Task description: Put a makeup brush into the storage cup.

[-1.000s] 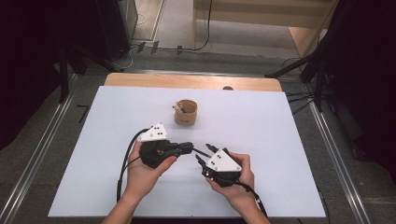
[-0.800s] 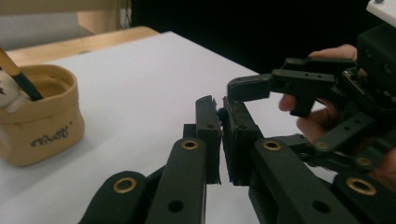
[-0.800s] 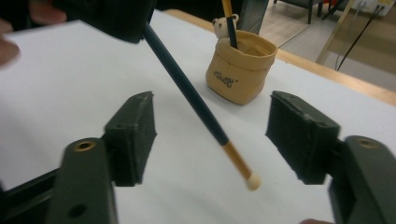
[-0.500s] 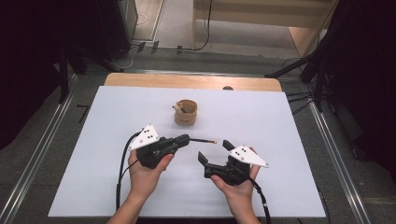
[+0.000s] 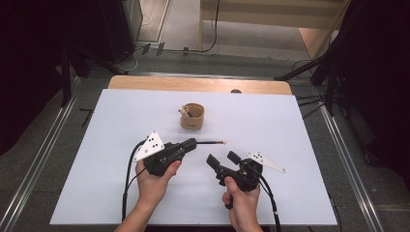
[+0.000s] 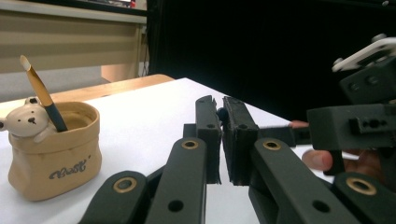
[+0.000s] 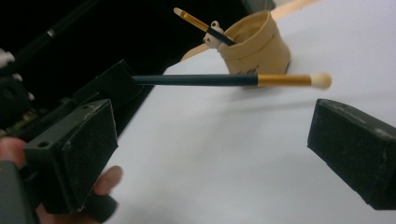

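My left gripper is shut on the dark handle of a thin brush, which sticks out level to the right, above the table. The brush has a gold ferrule and a cream tip. In the left gripper view the jaws of my left gripper pinch the handle end. My right gripper stands open just right of and below the brush tip, holding nothing; the brush crosses above my right gripper, untouched. A tan bear cup with a second brush stands behind.
The white table top stretches wide on both sides of the hands. A wooden strip runs along its far edge. Cables trail from both grippers toward the near edge.
The two grippers, close together a second ago, have drawn apart. My right gripper backed off to the right and stands open. The brush stays in my left gripper.
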Motion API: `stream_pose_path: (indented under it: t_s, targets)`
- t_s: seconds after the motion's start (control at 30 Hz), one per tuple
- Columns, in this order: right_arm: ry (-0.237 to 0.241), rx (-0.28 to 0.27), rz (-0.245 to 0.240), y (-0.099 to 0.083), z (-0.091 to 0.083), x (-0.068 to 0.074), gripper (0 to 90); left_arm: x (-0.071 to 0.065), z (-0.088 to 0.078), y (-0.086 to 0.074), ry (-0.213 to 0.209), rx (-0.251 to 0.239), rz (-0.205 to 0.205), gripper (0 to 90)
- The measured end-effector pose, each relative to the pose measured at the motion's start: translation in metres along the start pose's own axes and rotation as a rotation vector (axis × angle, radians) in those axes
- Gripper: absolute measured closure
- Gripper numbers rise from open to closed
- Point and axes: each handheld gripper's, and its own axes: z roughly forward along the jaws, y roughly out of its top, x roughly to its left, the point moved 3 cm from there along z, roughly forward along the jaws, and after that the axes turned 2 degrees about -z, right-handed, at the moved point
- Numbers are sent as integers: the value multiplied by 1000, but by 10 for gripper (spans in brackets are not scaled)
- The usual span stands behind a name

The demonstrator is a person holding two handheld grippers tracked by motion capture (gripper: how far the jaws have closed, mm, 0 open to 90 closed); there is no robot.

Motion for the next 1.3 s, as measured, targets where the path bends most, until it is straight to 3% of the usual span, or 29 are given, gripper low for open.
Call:
stream_pose_path:
  t_s: [0.07,0.3,0.7,1.0,1.2,1.3]
  targets:
    - [19,0,69,0,0,-5,53,-2,1,-1,-4,-6,2,864]
    - [74,8,242,2,2,-14,67,-10,6,-3,-23,-15,14,864]
    - [86,-11,348,8,1,-28,113,-24,13,-7,-54,-25,33,864]
    - [67,-9,370,8,3,-35,177,-30,16,-9,-78,-21,41,863]
    - [64,-16,395,9,3,-41,292,-31,17,-11,-83,-23,45,863]
    - [79,-22,410,9,1,-43,456,-30,17,-13,-100,5,39,861]
